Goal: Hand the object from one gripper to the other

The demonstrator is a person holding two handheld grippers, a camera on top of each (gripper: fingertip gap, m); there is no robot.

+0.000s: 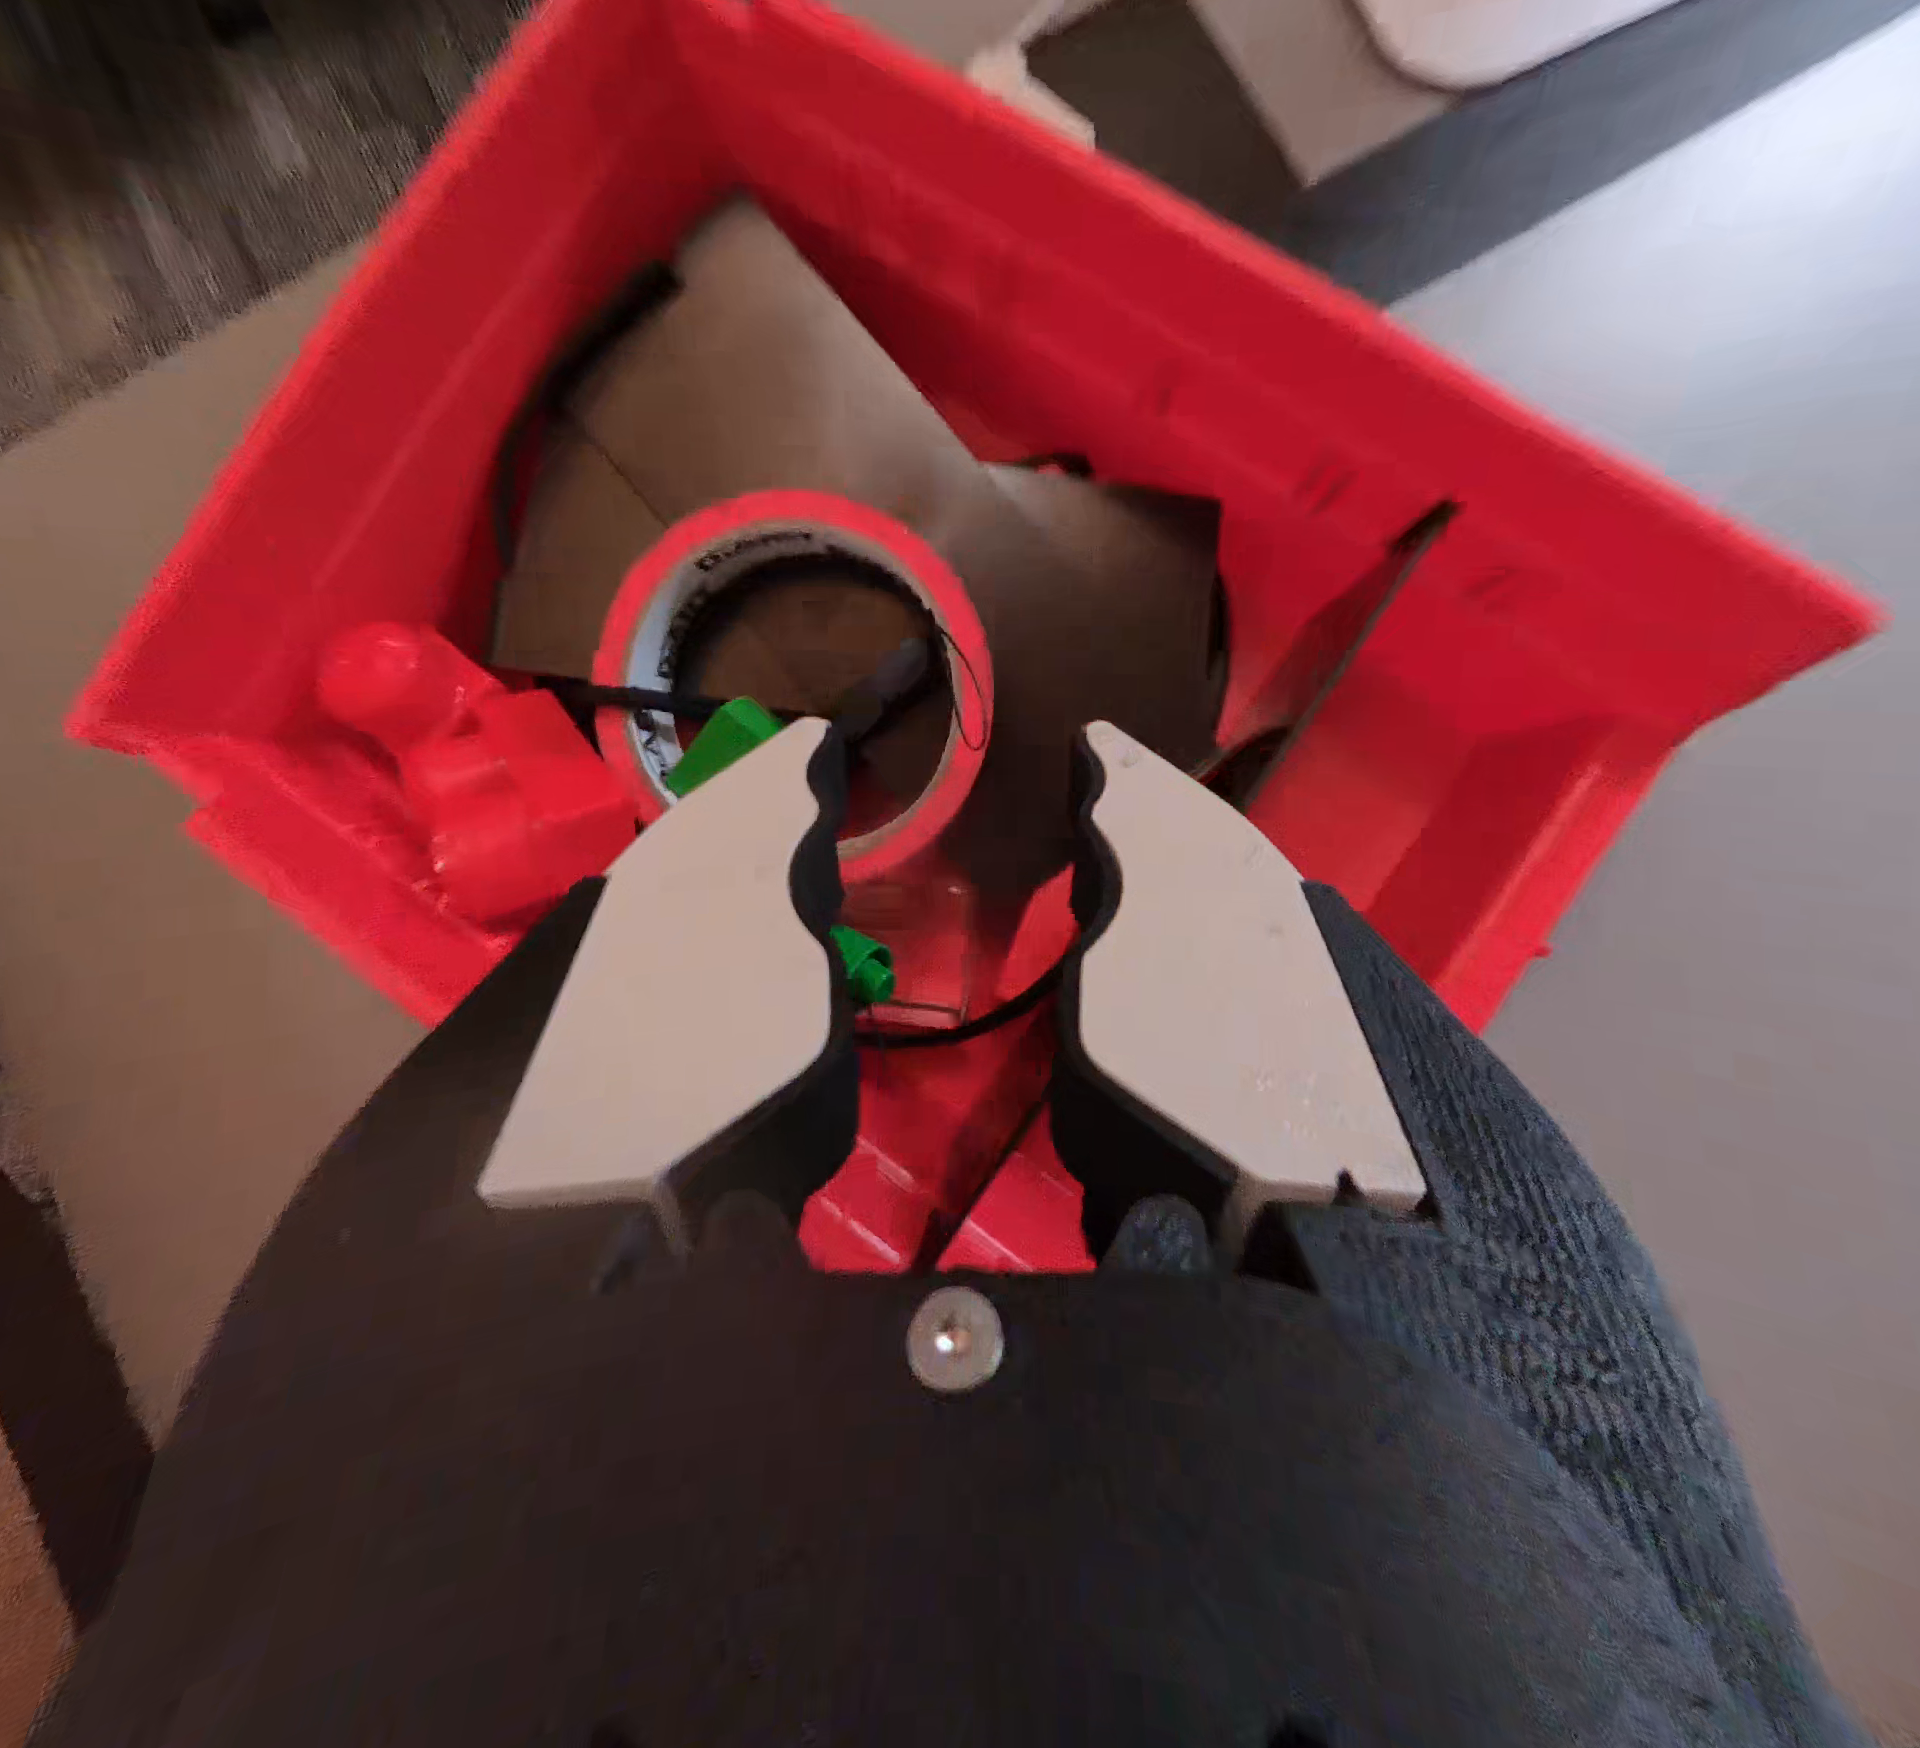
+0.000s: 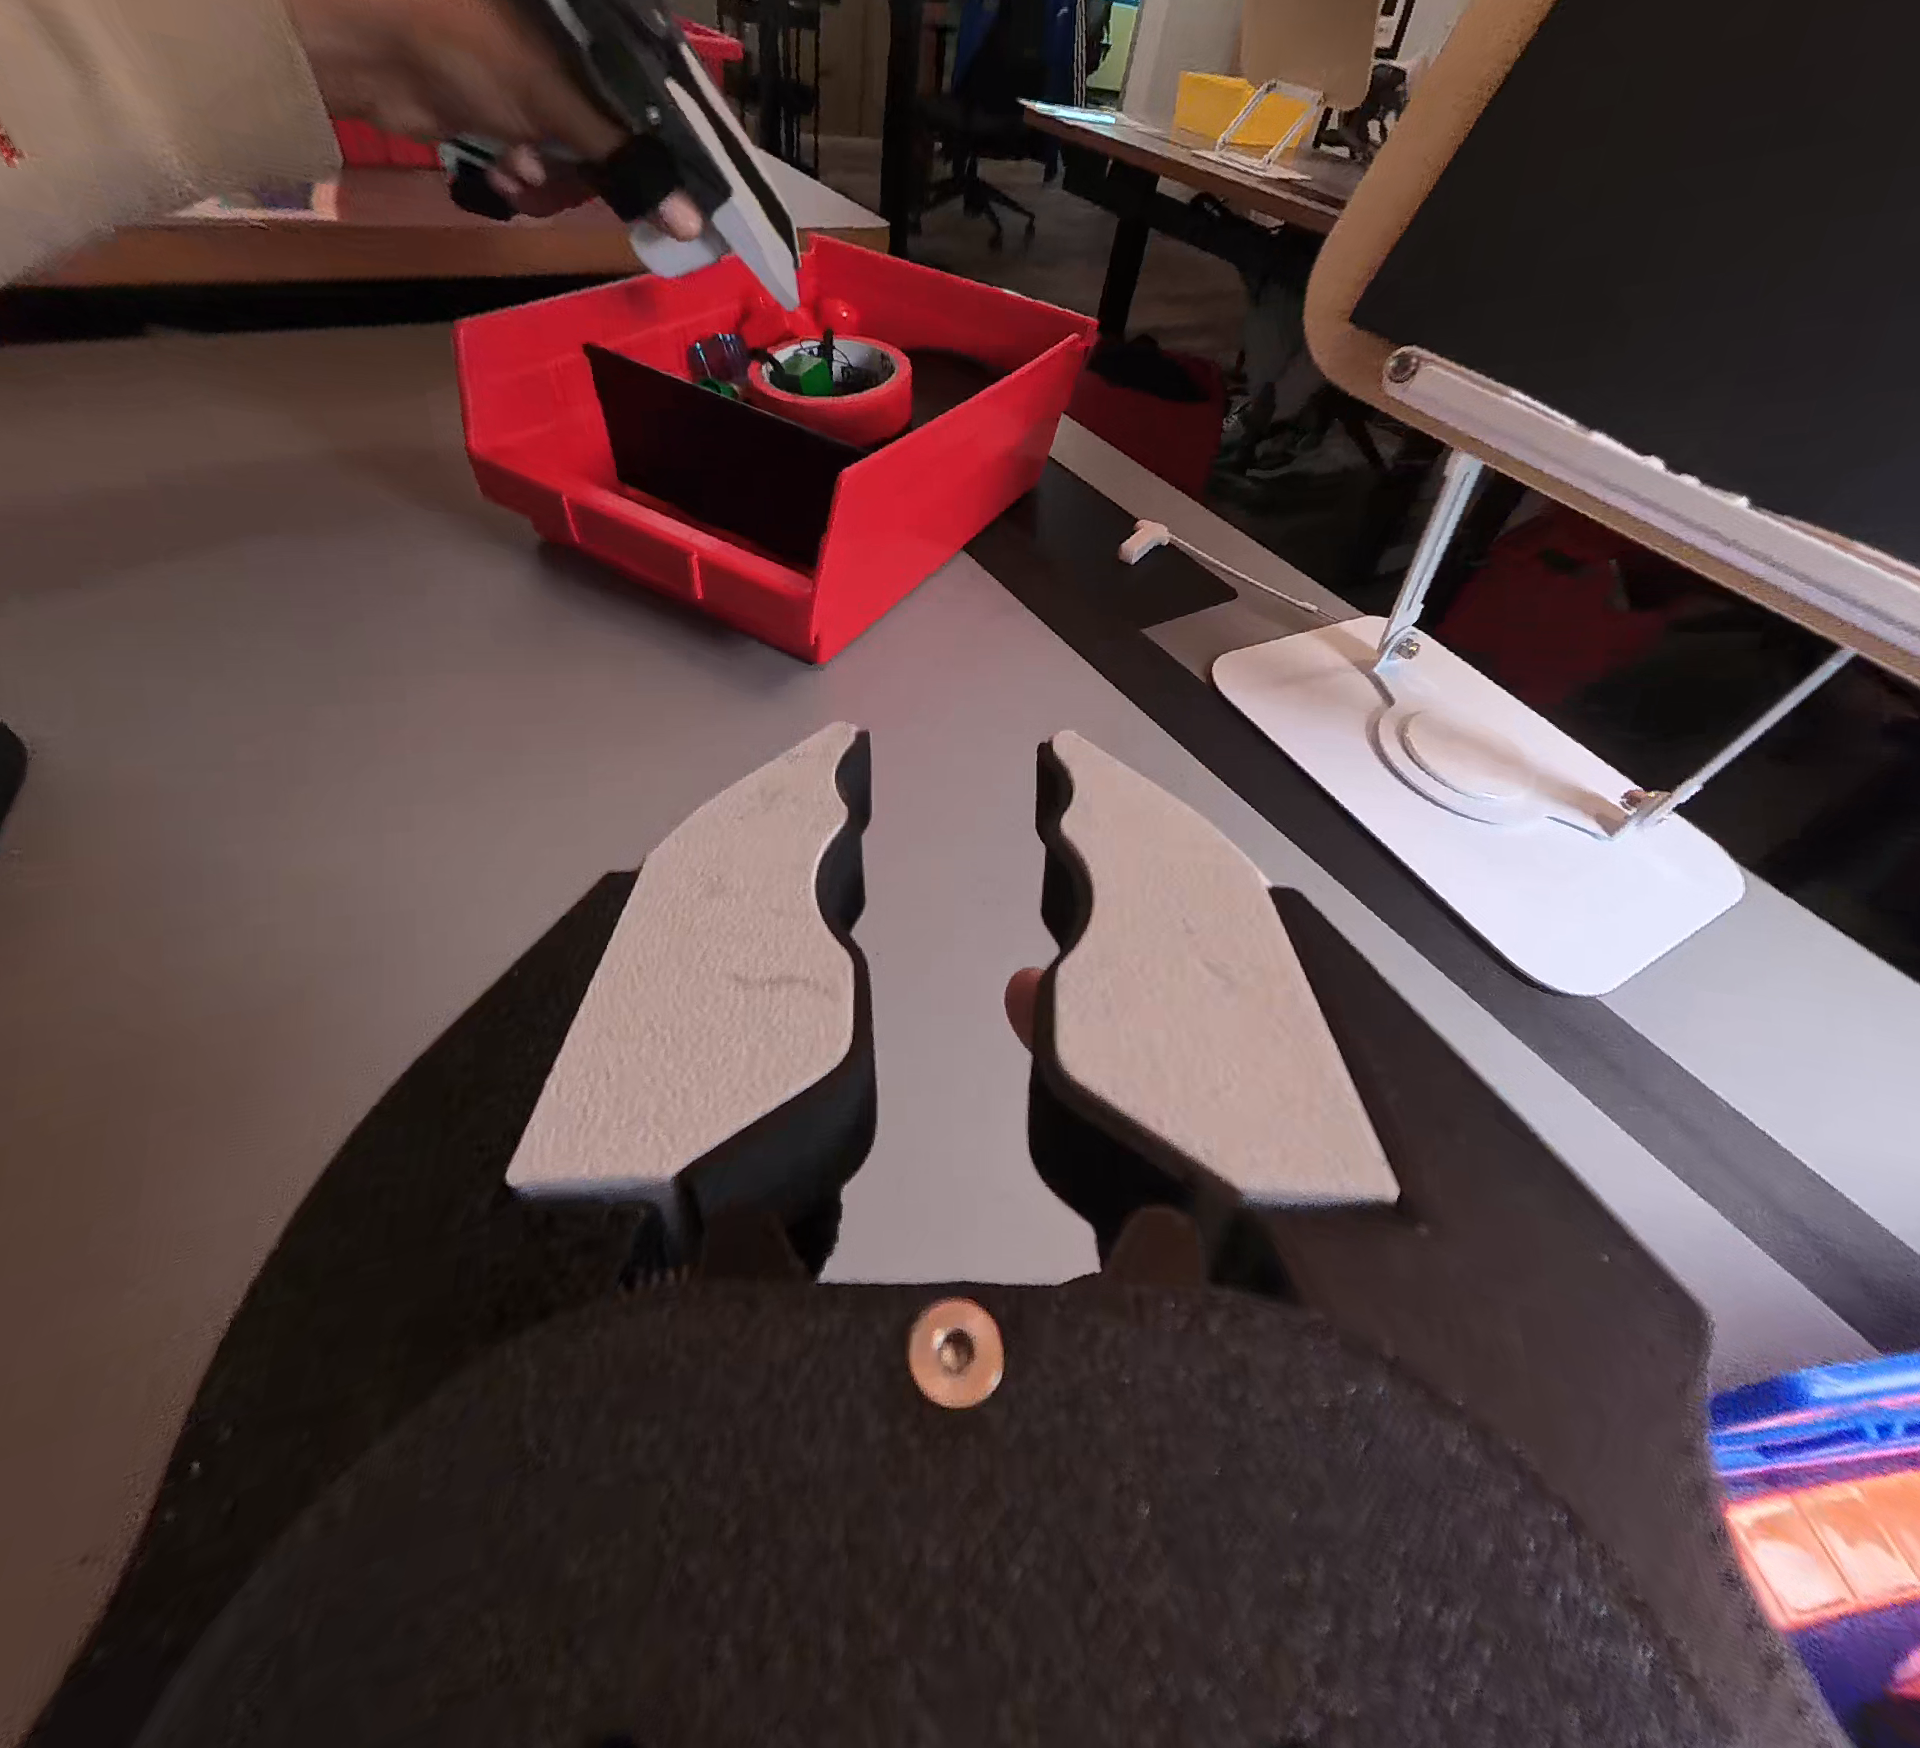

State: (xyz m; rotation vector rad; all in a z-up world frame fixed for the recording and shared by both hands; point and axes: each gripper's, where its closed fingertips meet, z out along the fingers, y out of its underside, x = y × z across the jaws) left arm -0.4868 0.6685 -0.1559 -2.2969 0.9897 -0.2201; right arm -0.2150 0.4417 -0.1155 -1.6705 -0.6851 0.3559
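A: Left wrist view: what is sitting under the left gripper?

B: A red bin on a grey table, and in it one red tape roll lying flat, its pale core ring showing. The gripper's fingers are standing spread above the roll, gripping nothing, one tip over the roll's near rim.

A: What else is lying in the bin?

B: One red figure against the left wall, two green pieces, one at the roll's edge and one nearer the camera, a thin black cord and brown card lining the floor. Which of these is the object to hand over, I cannot tell.

A: Right wrist view?

B: The right gripper is hovering low over the bare table, well apart from the bin, its fingers parted and holding nothing. A fingertip is showing between them.

A: And the other gripper?

B: The left gripper is pointing steeply down into the bin just above the roll, held by a hand in a beige sleeve reaching in from the left. One black divider is crossing the bin's front. One white stand is carrying a dark screen at the right.
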